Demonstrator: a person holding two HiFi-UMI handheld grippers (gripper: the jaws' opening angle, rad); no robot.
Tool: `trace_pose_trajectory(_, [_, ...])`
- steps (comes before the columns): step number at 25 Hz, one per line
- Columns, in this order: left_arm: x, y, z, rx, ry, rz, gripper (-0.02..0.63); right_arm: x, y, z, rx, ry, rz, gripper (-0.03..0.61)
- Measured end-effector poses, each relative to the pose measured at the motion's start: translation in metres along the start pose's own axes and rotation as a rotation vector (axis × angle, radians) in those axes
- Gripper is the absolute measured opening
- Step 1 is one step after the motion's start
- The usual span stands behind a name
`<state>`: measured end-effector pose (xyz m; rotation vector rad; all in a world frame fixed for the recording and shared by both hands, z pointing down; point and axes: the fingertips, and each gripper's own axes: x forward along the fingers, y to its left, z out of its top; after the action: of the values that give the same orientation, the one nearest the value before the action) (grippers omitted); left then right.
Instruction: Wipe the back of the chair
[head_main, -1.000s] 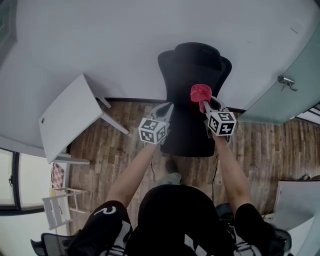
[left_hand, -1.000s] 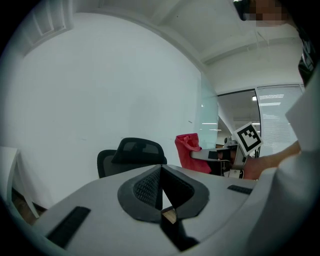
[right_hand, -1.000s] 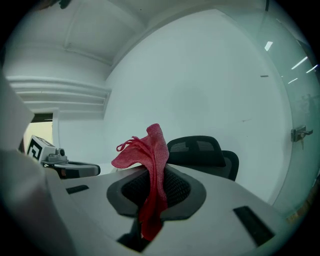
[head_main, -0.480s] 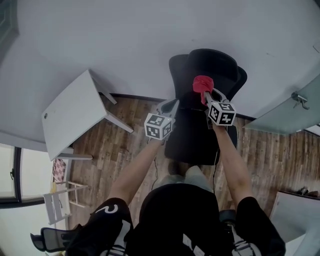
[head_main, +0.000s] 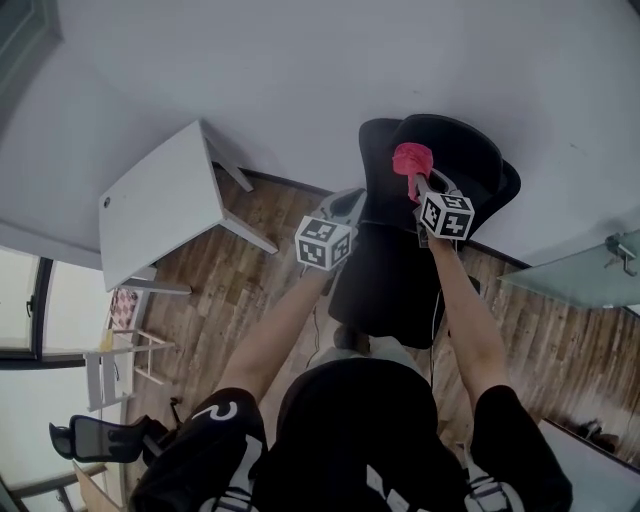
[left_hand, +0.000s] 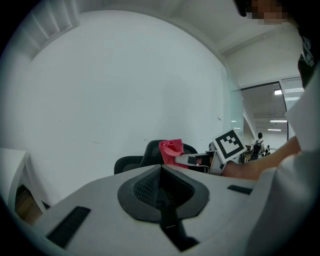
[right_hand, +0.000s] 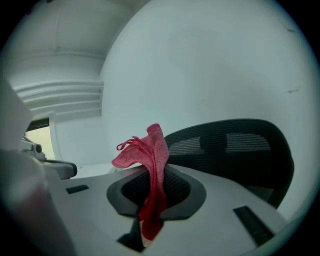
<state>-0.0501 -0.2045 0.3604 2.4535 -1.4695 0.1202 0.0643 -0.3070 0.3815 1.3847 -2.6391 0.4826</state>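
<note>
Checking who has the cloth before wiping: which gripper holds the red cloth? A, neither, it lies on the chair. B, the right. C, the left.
B: the cloth is pinched between the jaws of the right gripper, while the left gripper is shut on nothing.

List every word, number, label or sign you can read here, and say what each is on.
"2": a white figure on the person's left sleeve. It looks like a 2, but the curve could be part of a logo.
Marker cubes: black-and-white square patterns only, no letters or digits.
Chair, cloth, table: no print visible.
</note>
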Motion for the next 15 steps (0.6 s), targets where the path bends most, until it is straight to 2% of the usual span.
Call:
trace_pose_trajectory(8, [0.036, -0.003, -0.003, -0.027, 0.020, 0.041, 0.025, 0.043, -0.024, -0.007, -0.014, 0.047, 0.045, 0.069])
trace_pose_trajectory(15, [0.053, -0.004, -0.002, -0.025, 0.029, 0.081, 0.025, 0.060, -0.054, -0.007, -0.008, 0.060, 0.024, 0.069])
